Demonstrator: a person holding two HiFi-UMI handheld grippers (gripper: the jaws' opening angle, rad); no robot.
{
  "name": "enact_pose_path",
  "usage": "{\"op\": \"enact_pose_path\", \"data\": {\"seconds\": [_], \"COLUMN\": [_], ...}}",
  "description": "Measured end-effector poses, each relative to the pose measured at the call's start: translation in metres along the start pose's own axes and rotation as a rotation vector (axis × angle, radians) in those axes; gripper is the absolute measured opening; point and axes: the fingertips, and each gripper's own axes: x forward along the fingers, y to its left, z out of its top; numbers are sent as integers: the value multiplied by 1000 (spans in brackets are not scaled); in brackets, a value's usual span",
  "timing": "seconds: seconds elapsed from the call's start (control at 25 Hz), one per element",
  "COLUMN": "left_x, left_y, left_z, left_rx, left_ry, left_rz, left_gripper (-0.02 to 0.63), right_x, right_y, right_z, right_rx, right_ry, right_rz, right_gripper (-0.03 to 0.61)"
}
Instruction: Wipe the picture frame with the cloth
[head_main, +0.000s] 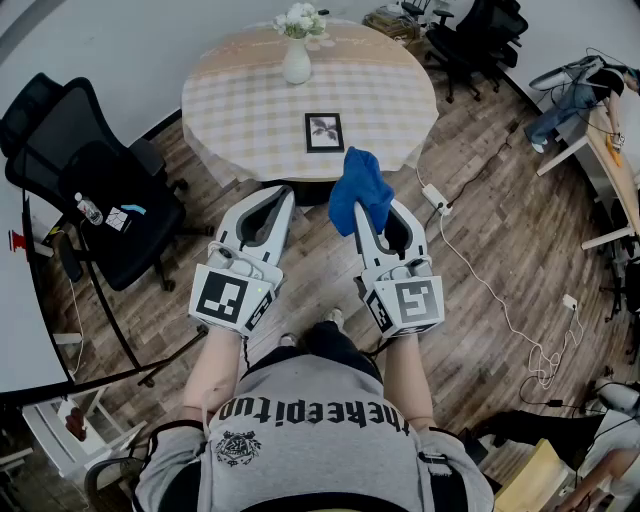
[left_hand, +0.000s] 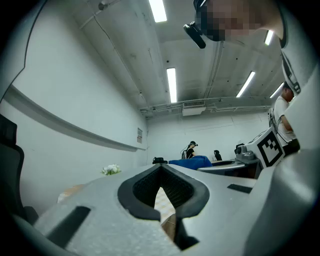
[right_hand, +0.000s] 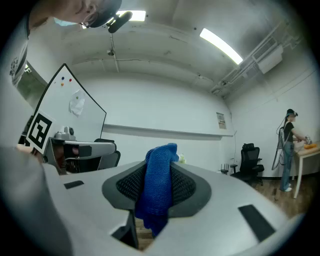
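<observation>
While right gripper (right_hand: 159, 167) fingers pinch knitted blue cloth (right_hand: 156, 200) | left gripper (left_hand: 161, 167) fingers closed, empty | picture frame (head_main: 324, 132) rectangular, black

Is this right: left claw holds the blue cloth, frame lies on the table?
No. The right claw holds the cloth, clear in the right gripper view; the left claw is shut on nothing. The frame does lie on the table.

Frame (head_main: 324, 132) on table (head_main: 240, 110), vase (head_main: 296, 62) behind; chair (head_main: 95, 185) left; cloth (head_main: 358, 180) in right tool (head_main: 364, 212).
</observation>
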Motion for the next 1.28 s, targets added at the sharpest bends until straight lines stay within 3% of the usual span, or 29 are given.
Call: {"op": "enact_pose_path", "data": {"seconds": [0.56, 1.28], "left_x": [20, 94], "left_y": [8, -2], "left_z": [-3, -7], "left_rx": [-7, 30], "left_ry": [0, -4], "left_rz": [9, 88], "left_gripper": [17, 17], "right_x": [16, 50], "right_y": [-15, -89], "right_z": [-3, -3], "right_rx": [11, 22], "right_ry": [6, -19], "right_rz": [3, 88], "right_gripper": [124, 126]}}
